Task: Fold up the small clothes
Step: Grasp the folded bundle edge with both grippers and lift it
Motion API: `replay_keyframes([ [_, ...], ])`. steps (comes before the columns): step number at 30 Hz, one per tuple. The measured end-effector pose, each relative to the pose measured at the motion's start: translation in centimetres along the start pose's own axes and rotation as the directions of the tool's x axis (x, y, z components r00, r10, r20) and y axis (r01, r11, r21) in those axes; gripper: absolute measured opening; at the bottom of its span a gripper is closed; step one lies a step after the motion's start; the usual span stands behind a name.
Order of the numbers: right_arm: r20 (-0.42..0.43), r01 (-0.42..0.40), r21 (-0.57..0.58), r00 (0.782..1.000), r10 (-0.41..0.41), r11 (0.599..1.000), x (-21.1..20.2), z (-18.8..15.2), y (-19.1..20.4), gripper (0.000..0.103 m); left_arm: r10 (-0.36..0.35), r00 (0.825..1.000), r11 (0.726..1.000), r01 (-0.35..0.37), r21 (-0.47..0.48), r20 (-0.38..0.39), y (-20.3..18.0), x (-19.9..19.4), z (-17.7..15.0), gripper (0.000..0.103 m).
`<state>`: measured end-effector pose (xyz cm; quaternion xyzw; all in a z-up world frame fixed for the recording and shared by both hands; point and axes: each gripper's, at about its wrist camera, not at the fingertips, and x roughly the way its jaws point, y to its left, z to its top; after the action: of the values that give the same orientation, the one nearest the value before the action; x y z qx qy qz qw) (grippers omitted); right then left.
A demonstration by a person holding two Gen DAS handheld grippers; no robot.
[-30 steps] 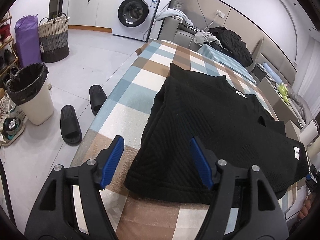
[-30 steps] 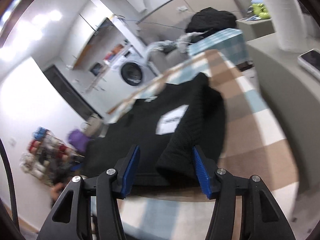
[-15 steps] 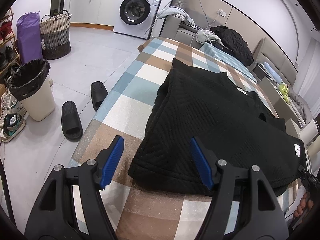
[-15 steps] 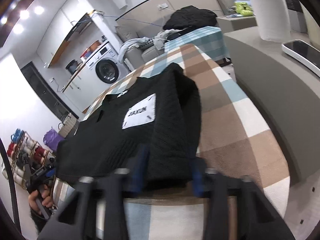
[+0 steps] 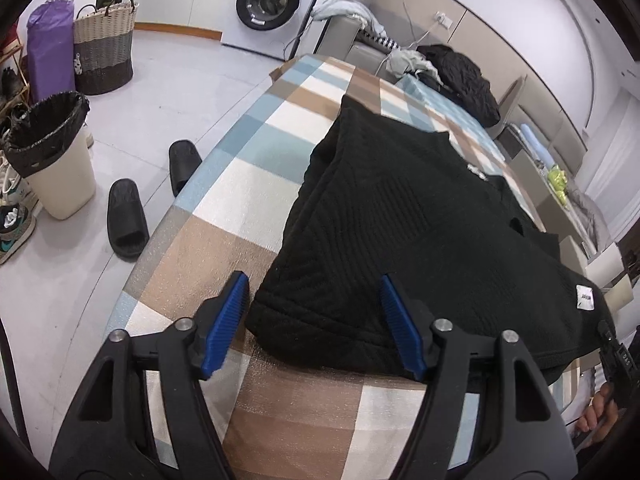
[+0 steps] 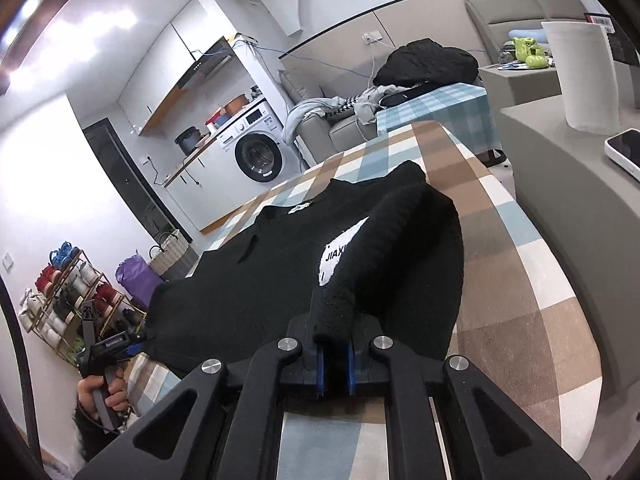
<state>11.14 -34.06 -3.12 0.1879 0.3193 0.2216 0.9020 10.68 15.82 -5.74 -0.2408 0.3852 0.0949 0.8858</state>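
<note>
Black knit sweater [image 5: 420, 232] lay spread on the checked bench [image 5: 248, 184]. The right claw [image 6: 334, 360] was clamped on a bunched edge of the sweater, near its white label [image 6: 340, 254], probably to carry that side over in a fold. The left claw [image 5: 316, 320], jaws apart, straddled the near hem corner without gripping it. Beyond the bench stood a washing machine [image 5: 272, 4], wicker basket [image 5: 104, 60], lined bin [image 5: 52, 152] and slippers [image 5: 128, 216] on a pale floor.

Both views evenly bright, sharp throughout. Ceiling lights [image 6: 28, 12] flare at 10 o'clock in the right wrist view, washing out the wall there. Shadows soft. Heavy barrel distortion; black vignette rings all edges. Black garment [image 5: 420, 232] shows little texture.
</note>
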Motion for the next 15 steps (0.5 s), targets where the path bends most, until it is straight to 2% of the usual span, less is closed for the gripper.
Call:
replay_keyframes([
  [1, 0.0, 0.002, 0.0, 1.0, -0.002, 1.0, -0.11, -0.04, -0.03, 0.008, 0.001, 1.0, 1.0, -0.001, 0.01, 0.012, -0.11, -0.14, 0.0, 0.053],
  [3, -0.005, 0.005, 0.004, 1.0, -0.005, 1.0, -0.41, -0.11, 0.09, 0.008, 0.015, 1.0, 1.0, -0.016, 0.027, 0.024, -0.22, -0.28, -0.11, 0.039],
  [6, -0.015, 0.012, 0.007, 1.0, -0.012, 1.0, -0.14, -0.23, -0.05, 0.008, 0.017, 0.999, 0.999, -0.018, 0.032, 0.039, -0.1, -0.57, -0.28, 0.023],
  [15, -0.033, 0.032, 0.013, 0.999, -0.031, 0.999, 0.01, -0.25, -0.07, 0.008, 0.024, 0.998, 0.999, -0.025, 0.026, 0.05, 0.18, -0.83, -0.36, 0.021],
])
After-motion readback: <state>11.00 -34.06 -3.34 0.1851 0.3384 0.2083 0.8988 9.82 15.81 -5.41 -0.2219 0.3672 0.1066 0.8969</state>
